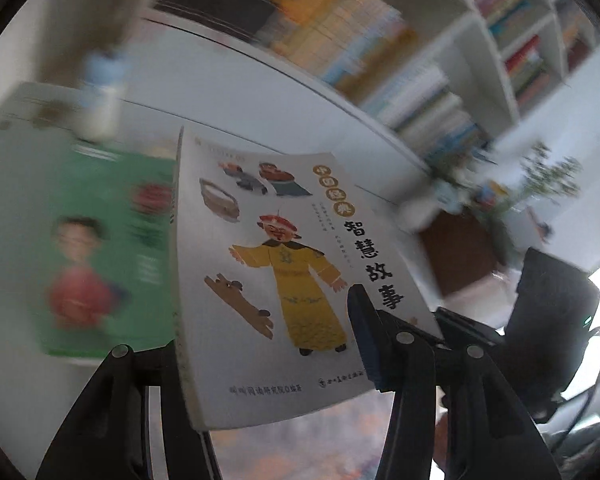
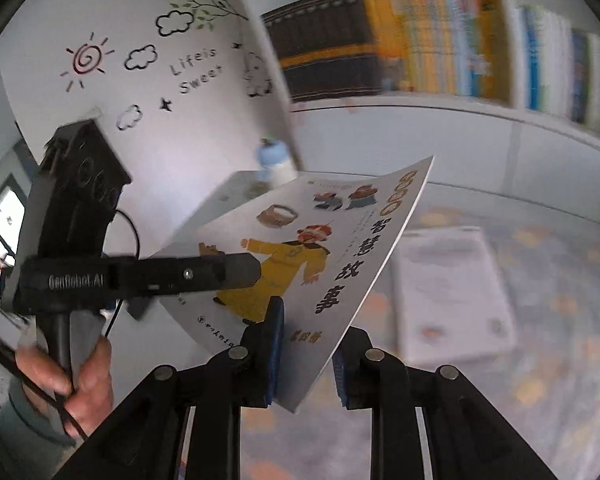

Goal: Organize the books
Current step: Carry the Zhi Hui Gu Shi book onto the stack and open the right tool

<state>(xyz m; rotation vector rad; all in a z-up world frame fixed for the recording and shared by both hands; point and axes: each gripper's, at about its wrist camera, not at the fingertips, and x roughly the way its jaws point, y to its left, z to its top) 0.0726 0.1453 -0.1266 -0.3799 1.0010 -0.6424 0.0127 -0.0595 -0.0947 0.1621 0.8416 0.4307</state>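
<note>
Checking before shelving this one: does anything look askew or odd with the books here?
The white storybook hangs tilted in mid-air and its cover bows. Another white book lies flat on the floor instead of on the shelf.

- The left wrist camera is looking forward along its own fingers (image 1: 364, 320) and downward, sitting very close to the white storybook (image 1: 284, 264), which is filling the centre of its view.
- The right wrist camera is looking along its own fingers (image 2: 274, 344) from the storybook's opposite side, equally close.
- Both views are sharing the storybook (image 2: 324, 256), the bookshelf (image 1: 440, 92) behind it (image 2: 440, 40), and the white bottle (image 1: 100, 92) beyond it (image 2: 274, 164).
</note>
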